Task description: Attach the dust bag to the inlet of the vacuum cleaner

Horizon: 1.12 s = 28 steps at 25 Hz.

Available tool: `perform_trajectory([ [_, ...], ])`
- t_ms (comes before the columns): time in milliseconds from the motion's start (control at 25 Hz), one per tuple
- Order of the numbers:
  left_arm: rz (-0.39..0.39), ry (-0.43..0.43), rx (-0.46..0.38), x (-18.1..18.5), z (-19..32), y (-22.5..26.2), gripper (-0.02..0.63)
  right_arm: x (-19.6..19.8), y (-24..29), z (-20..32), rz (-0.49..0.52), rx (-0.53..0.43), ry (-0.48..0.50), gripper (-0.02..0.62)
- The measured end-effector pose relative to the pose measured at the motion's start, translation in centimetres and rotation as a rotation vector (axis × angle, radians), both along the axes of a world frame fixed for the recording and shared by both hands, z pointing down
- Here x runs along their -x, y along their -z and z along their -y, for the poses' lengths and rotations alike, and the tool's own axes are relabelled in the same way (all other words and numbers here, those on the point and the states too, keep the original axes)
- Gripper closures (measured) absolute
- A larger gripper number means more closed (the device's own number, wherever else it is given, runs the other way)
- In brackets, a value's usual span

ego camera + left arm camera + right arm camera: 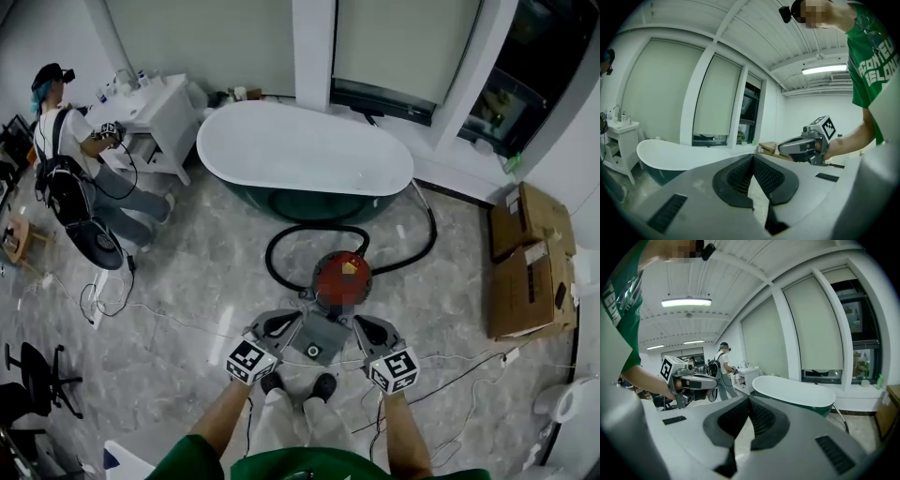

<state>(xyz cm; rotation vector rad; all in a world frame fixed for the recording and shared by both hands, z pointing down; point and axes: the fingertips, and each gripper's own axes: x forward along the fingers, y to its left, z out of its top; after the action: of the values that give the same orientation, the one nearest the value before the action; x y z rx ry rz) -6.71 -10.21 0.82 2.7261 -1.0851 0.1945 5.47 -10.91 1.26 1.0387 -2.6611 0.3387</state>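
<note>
Approaching the pick-up is the step in hand: nothing is attached yet. The dust bag (pixel 322 337), a flat grey square with a round collar opening (pixel 312 352) near its lower edge, appears to lie on the marbled floor (pixel 206 281) just ahead of the person's shoes (pixel 323 384). It is seen in the head view only. The red vacuum cleaner (pixel 330 267) stands just beyond the bag, with its black hose (pixel 281 239) looped behind it. The left gripper (pixel 296 318) and the right gripper (pixel 359 322) hover on either side of the bag, pointing toward the vacuum cleaner. Both gripper views show the jaws closed tip to tip, with only floor visible through the gap behind the tips, so neither tool carries anything. Judged from this layout, the next move calls for parting the jaws of at least one gripper, lowering it to the bag and clamping an edge near the collar. The collar opening must then be lined up with the inlet. The inlet itself cannot be identified in these views, so locate it before the bag is brought across.
</note>
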Motion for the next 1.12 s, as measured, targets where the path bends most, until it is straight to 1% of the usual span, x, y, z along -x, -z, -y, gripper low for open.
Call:
perform_trajectory([
  [160, -0.010, -0.016, 0.017, 1.0, 1.4, -1.8, 0.603, 0.7, -1.0, 1.5, -0.027, 0.001, -0.006, 0.588],
  [320, -0.031, -0.026, 0.038, 1.2, 2.6, -3.9, 0.603, 0.5, -2.6, 2.7, -0.046, 0.003, -0.022, 0.588],
  [520, -0.028, -0.052, 0.038, 0.8, 4.7, -6.2, 0.603, 0.1, -5.2, 4.3, -0.040, -0.007, -0.039, 0.588],
  [680, -0.038, -0.088, 0.041, 0.2, 5.4, -9.1, 0.603, -0.1, -8.3, 4.9, -0.042, -0.008, -0.045, 0.588],
  [840, -0.057, -0.136, 0.036, -0.5, 5.9, -13.4, 0.603, -0.5, -12.7, 5.2, -0.045, -0.020, -0.048, 0.588],
  [1120, -0.059, -0.187, 0.037, -1.6, 7.5, -24.6, 0.603, -1.6, -23.6, 6.7, -0.068, -0.037, -0.076, 0.588],
])
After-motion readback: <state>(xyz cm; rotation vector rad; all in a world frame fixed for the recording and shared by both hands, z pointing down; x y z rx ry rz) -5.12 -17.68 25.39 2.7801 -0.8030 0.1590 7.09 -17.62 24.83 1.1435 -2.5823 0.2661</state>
